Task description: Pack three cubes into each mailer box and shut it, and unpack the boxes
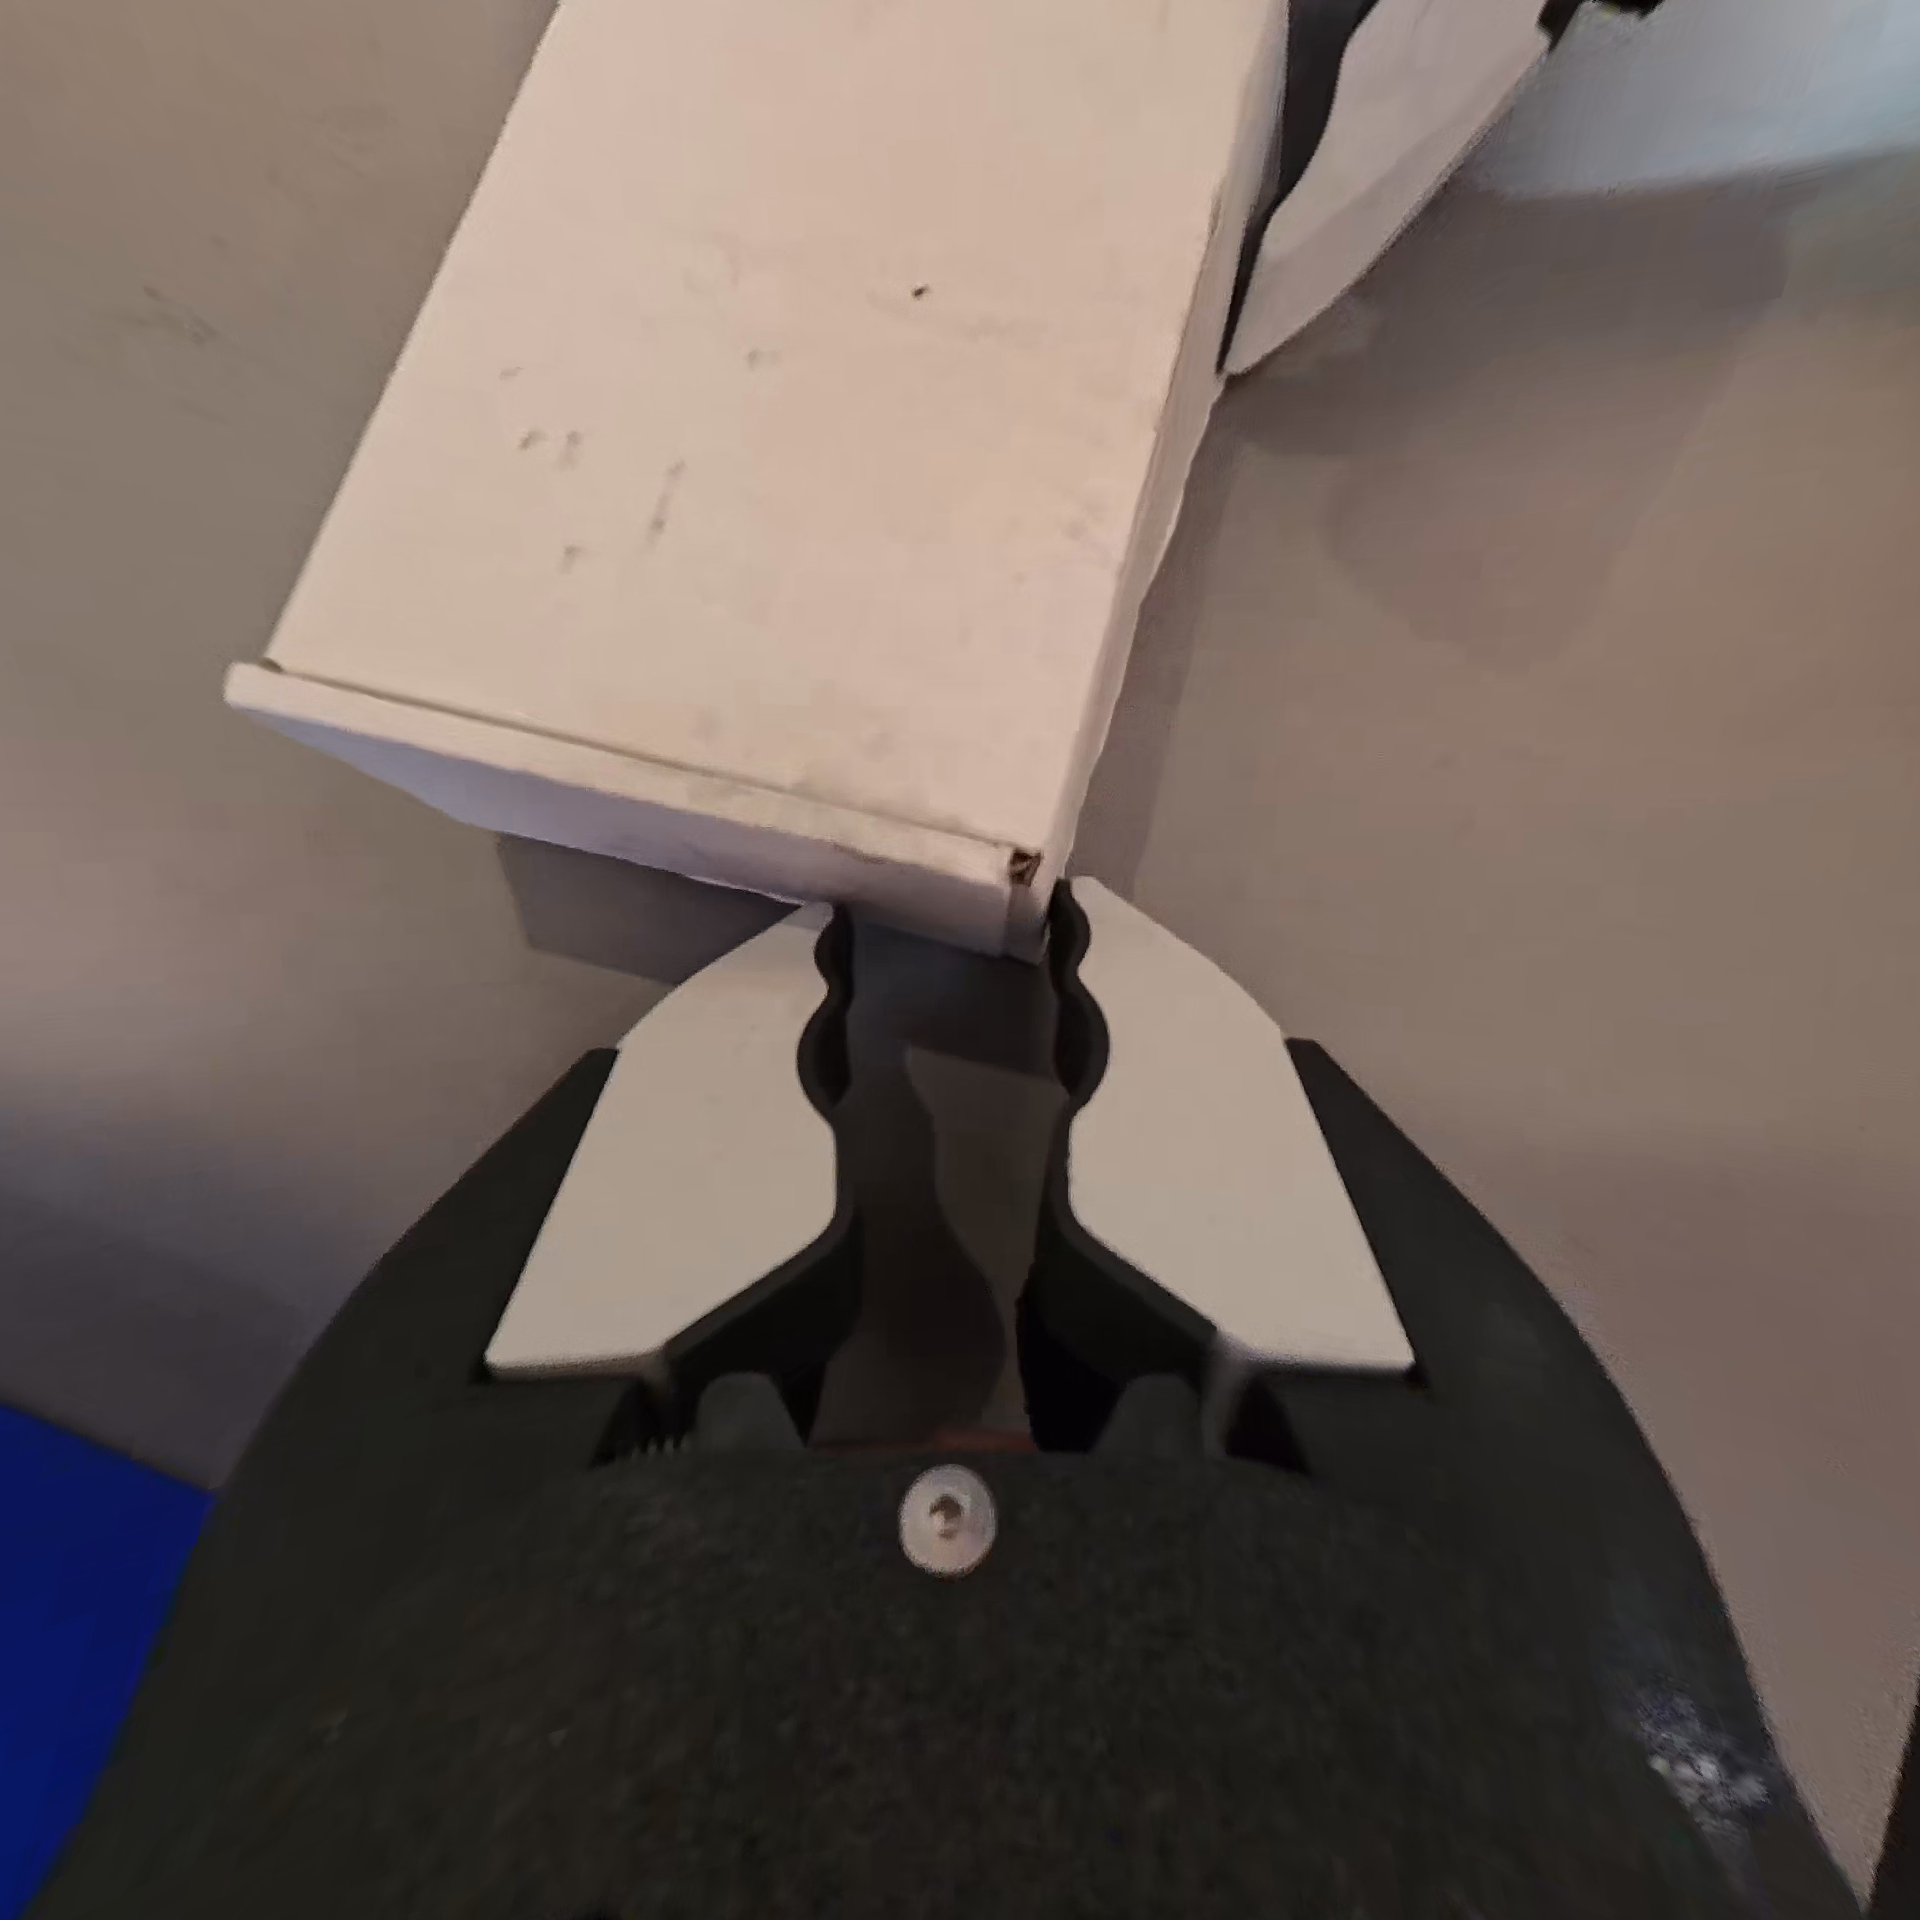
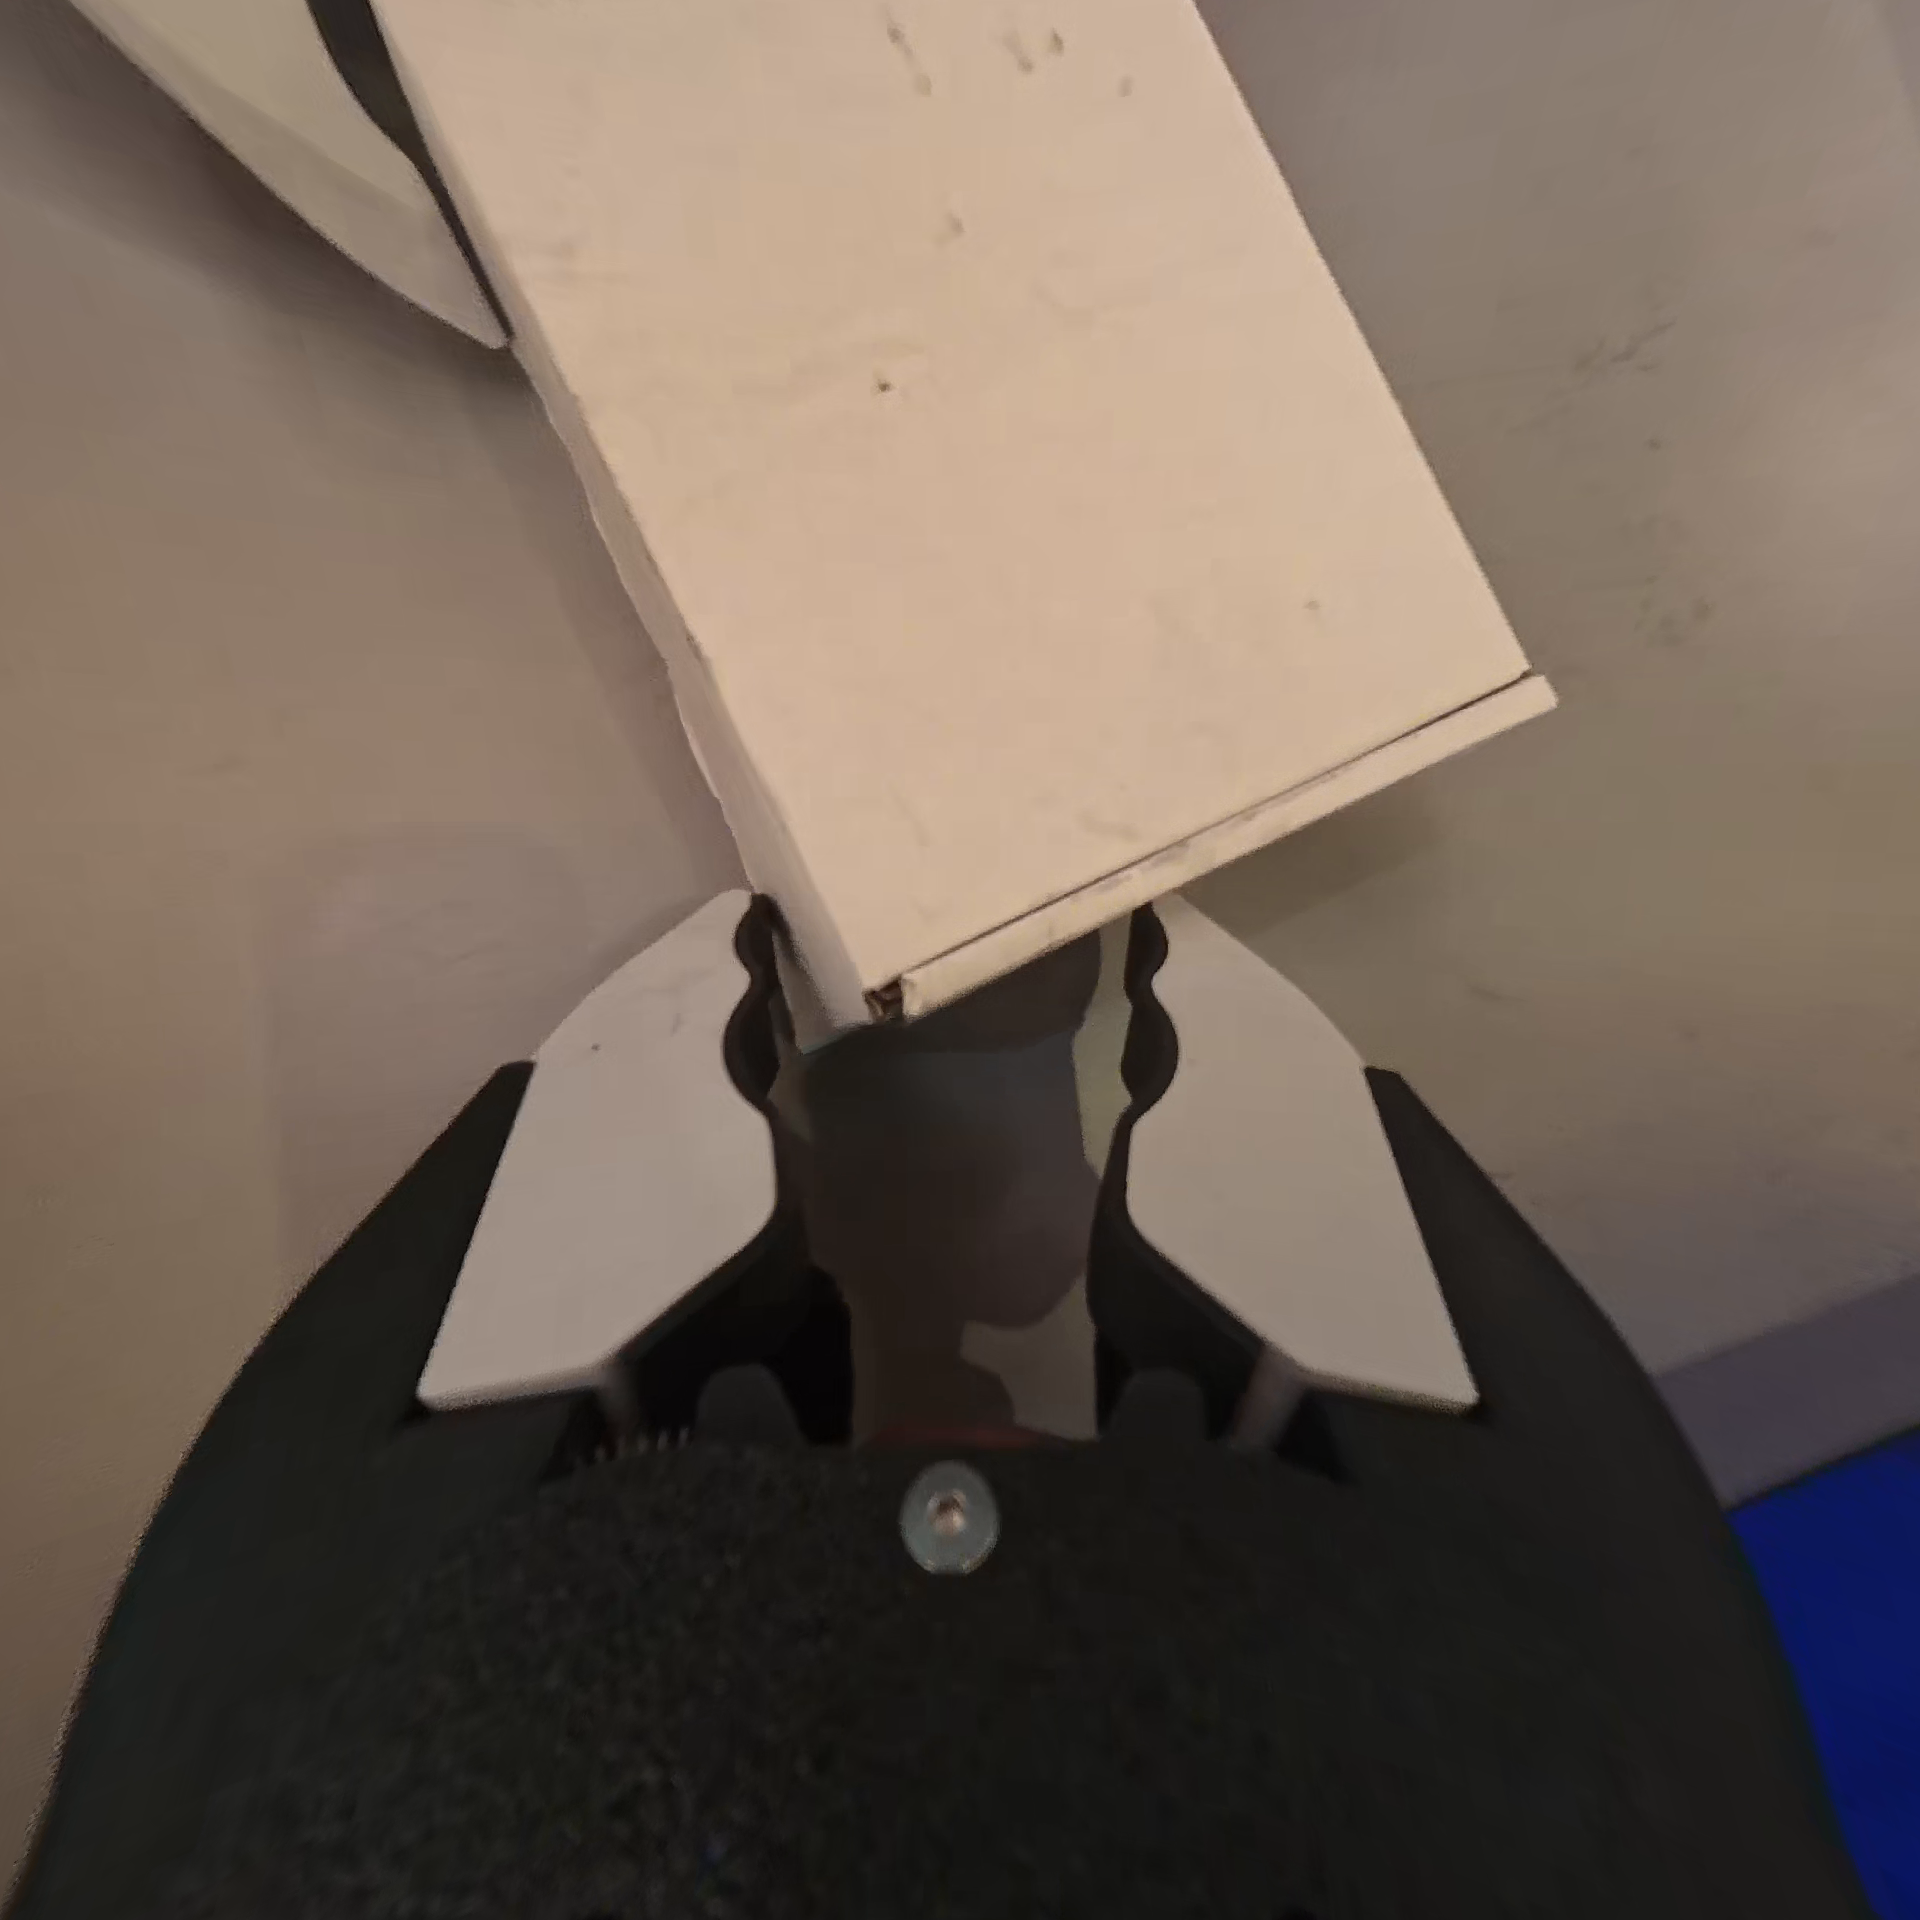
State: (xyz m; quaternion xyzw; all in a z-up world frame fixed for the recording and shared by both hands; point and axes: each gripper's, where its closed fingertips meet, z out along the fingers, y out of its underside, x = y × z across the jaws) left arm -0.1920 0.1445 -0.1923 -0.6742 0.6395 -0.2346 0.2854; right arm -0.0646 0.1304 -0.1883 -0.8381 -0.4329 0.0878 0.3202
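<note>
1. Left wrist view: the left claw point(image 1: 940, 920) is partly open, its two tips set around the near right corner of the white mailer box point(image 1: 769, 416). The right tip touches the box's side; the left tip sits under the front edge. Whether it truly pinches the card I cannot tell. The box is shut, lid flat, and looks lifted or tilted off the grey desk point(image 1: 1558, 831), judging by the shadow beneath it.

2. Same view: the right claw point(image 1: 1340, 187) shows at the top right beside the box's far side, partly cut off by the frame. A blue patch point(image 1: 83, 1621) fills the lower left corner; what it is stays unclear.

3. Right wrist view: the right claw point(image 2: 951, 925) is also partly open, straddling a corner of the mailer box point(image 2: 935, 468), left tip against its side wall. The left claw point(image 2: 312, 177) appears blurred at the top left.

4. Risk: with only corner holds, the box could pivot or slip and drop, or the lid could spring open if a tip catches the front flap.

5. Hidden: the box's contents, so no cubes can be counted; no other box is in view.
</note>
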